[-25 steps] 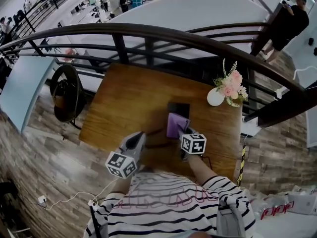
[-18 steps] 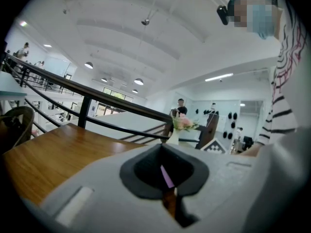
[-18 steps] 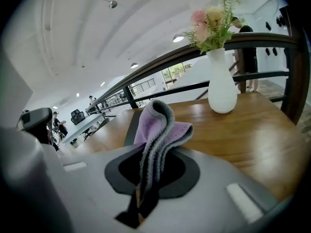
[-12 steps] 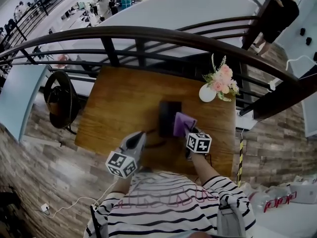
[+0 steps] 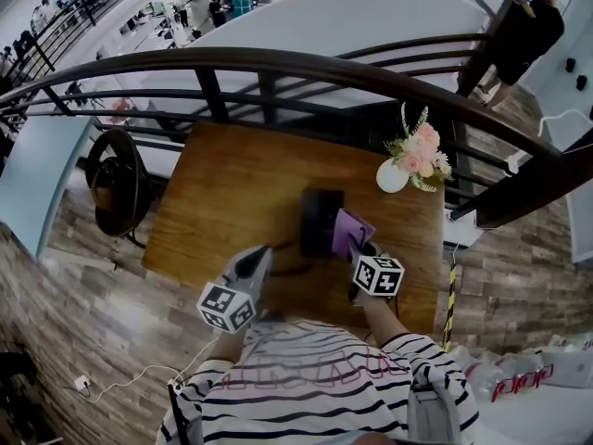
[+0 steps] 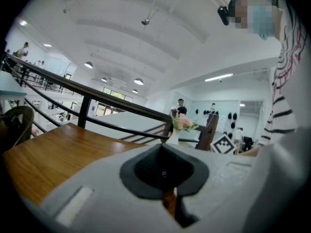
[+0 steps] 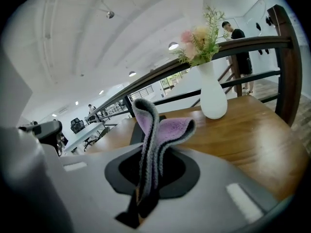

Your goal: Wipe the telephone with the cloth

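Head view: right tool [image 5: 356, 248] clamps the purple cloth [image 5: 350, 227] at the right edge of the dark telephone [image 5: 320, 219] on the wooden surface [image 5: 222, 184]. The left tool [image 5: 262, 254] is closed and empty. The wiping step looks in hand; next, the cloth needs dragging across the telephone's top.

Most of the wooden table [image 5: 222, 193] is bare on its left and far-left parts, which gives wide open room on that side. A dark telephone [image 5: 321, 219] sits right of centre. At its right edge, the right gripper [image 5: 359, 248], clamped on a purple cloth [image 5: 352, 228], takes up the space. A white vase of flowers [image 5: 393, 178] stands at the far right corner, near the telephone but apart from it. A dark railing [image 5: 278, 63] closes off the far side. The left gripper [image 5: 263, 252], jaws together, sits by the near edge, left of the telephone.
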The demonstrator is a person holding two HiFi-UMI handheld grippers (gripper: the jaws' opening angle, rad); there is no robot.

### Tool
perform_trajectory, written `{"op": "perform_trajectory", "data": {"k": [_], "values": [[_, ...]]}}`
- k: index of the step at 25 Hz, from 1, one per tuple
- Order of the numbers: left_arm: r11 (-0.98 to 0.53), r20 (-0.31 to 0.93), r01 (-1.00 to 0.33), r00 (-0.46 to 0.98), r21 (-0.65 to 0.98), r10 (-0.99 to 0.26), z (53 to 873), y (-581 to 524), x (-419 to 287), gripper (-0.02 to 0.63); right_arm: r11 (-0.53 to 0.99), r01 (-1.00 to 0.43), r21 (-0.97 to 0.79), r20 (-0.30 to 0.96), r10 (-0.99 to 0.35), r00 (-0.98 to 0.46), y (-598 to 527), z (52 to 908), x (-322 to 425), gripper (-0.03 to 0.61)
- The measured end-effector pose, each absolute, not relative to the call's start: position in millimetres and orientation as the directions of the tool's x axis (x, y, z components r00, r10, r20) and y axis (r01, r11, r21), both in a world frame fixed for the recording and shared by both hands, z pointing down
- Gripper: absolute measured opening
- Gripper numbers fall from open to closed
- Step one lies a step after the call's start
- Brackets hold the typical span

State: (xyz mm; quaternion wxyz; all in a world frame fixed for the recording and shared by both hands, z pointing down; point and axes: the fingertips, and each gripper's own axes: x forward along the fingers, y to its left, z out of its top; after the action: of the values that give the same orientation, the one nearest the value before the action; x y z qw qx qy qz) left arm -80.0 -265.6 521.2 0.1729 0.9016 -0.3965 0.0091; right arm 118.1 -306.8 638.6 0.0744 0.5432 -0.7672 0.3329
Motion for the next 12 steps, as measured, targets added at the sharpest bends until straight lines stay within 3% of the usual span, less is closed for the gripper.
{"op": "perform_trajectory", "data": {"k": [6,12], "values": [[-0.603,0.153,-0.738,0.662,0.303,-0.733,522,-257,-90,0.003,0.368,-0.785,-0.498,0.404,-0.702,-0.586,-291,623,40,0.035],[-0.573,0.163,-0.764,0.631,0.296,-0.758,521,-249,-108,0.003,0.424,-0.76,-0.493,0.455,-0.619,-0.64,-287,652,-13,0.035]]}}
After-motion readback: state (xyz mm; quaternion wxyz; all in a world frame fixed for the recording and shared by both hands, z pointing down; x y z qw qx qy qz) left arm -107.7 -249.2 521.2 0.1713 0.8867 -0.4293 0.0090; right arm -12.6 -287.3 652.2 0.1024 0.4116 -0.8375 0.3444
